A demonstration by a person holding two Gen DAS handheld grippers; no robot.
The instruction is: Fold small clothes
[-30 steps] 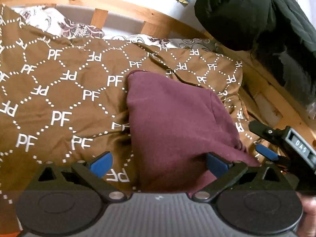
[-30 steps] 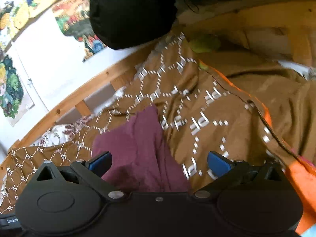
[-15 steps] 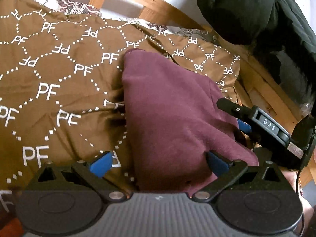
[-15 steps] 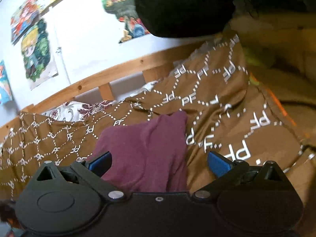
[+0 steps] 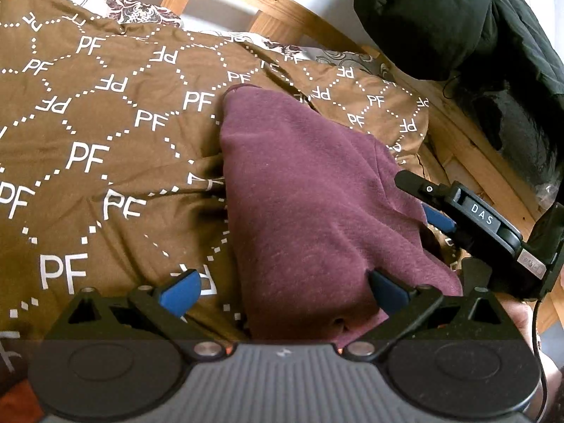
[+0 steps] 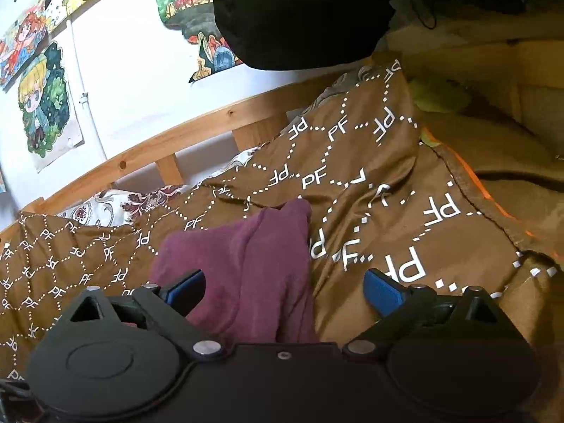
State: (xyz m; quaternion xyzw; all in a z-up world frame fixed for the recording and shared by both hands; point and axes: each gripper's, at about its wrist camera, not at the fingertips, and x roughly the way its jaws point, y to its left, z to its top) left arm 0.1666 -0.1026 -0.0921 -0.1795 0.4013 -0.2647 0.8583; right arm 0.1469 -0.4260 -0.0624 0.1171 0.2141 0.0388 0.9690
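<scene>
A maroon garment point(image 5: 310, 194) lies folded on a brown blanket point(image 5: 105, 141) printed with white "PF" letters. My left gripper point(image 5: 283, 292) is open low over the garment's near edge, its right pad resting on the cloth. At the right of the left wrist view, the right gripper's fingers point(image 5: 458, 201) reach the garment's right edge. In the right wrist view the same garment point(image 6: 253, 257) runs away from my right gripper point(image 6: 283, 287). That gripper's jaws are closing but still wide, with the cloth's near end between them and the pads not pressing on it.
A wooden bed rail point(image 5: 282, 10) borders the far side of the blanket point(image 6: 387, 194). A black jacket point(image 5: 440, 17) hangs at the upper right. Cartoon posters point(image 6: 46, 105) cover the white wall. A flowered white sheet point(image 6: 105, 208) shows beside the rail.
The left gripper has sunk closer to the garment. The right gripper has come in from the right to the garment's edge and rolled, and its pads stand slightly nearer together.
</scene>
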